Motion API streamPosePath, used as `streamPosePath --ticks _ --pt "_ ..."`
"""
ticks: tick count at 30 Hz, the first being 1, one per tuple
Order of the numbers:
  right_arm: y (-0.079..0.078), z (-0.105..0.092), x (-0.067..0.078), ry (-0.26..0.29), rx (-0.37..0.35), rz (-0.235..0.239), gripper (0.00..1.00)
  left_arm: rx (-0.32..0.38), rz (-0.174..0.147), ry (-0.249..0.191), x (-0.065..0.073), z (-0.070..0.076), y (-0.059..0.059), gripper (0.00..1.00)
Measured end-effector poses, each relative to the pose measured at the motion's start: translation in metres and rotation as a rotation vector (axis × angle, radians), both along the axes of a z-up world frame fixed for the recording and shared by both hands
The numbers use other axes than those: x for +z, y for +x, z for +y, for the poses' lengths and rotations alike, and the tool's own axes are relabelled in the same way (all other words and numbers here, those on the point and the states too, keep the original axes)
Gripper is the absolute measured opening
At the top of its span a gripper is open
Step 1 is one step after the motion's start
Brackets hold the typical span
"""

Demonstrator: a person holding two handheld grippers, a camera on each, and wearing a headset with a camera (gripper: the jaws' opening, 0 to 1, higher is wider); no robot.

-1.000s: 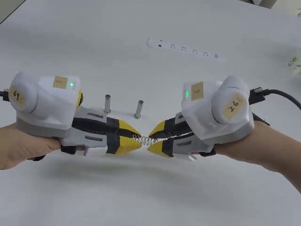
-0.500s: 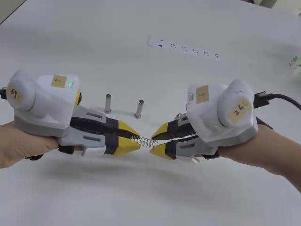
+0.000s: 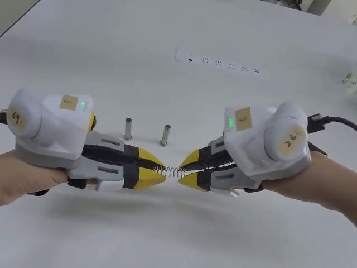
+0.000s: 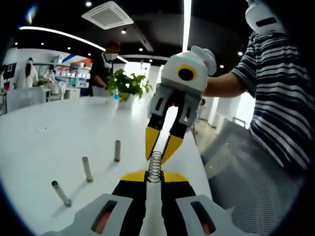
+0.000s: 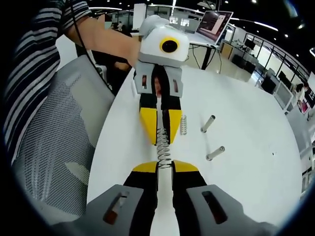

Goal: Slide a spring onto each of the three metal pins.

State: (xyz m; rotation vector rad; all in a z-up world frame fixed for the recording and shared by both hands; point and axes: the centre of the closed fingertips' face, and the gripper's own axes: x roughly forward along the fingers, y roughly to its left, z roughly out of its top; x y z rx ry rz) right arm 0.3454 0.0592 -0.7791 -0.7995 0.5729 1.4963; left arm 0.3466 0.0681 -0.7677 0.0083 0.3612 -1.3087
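- Head view: the left gripper (image 3: 160, 169) and the right gripper (image 3: 184, 167) meet tip to tip above the white table (image 3: 111, 50). The spring (image 3: 173, 171) lies level between them, clear of the tabletop. Each gripper's jaws are pinched on one end of it. Two metal pins (image 3: 165, 135) stand upright on the table just beyond the spring. A white power strip (image 3: 220, 62) lies well beyond the spring.
- Left gripper view: the left gripper (image 4: 155, 177) has its yellow tips closed on the near end of the spring (image 4: 155, 166). The right gripper (image 4: 161, 150) comes in from above, its tips narrowing onto the spring's far end. Three metal pins (image 4: 87, 168) stand in a row left of the spring. A striped sleeve (image 4: 275, 83) is to the right of the spring.
- Right gripper view: the right gripper (image 5: 165, 166) clamps the near end of the spring (image 5: 163, 147), and the left gripper (image 5: 158, 140) clamps the far end. A second spring (image 5: 184, 124) sits just right of the held spring; whether a pin is inside it cannot be told. Two bare metal pins (image 5: 207, 123) are further right of it. A mesh chair (image 5: 64, 132) is to the left of the spring.
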Motion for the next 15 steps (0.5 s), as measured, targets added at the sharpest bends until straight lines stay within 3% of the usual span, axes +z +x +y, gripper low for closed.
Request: streamPosePath --ticks 15 --pt "-0.003 0.012 0.017 0.037 0.047 -0.017 0.07 -0.005 -0.011 0.042 -0.008 0.003 -0.002 0.02"
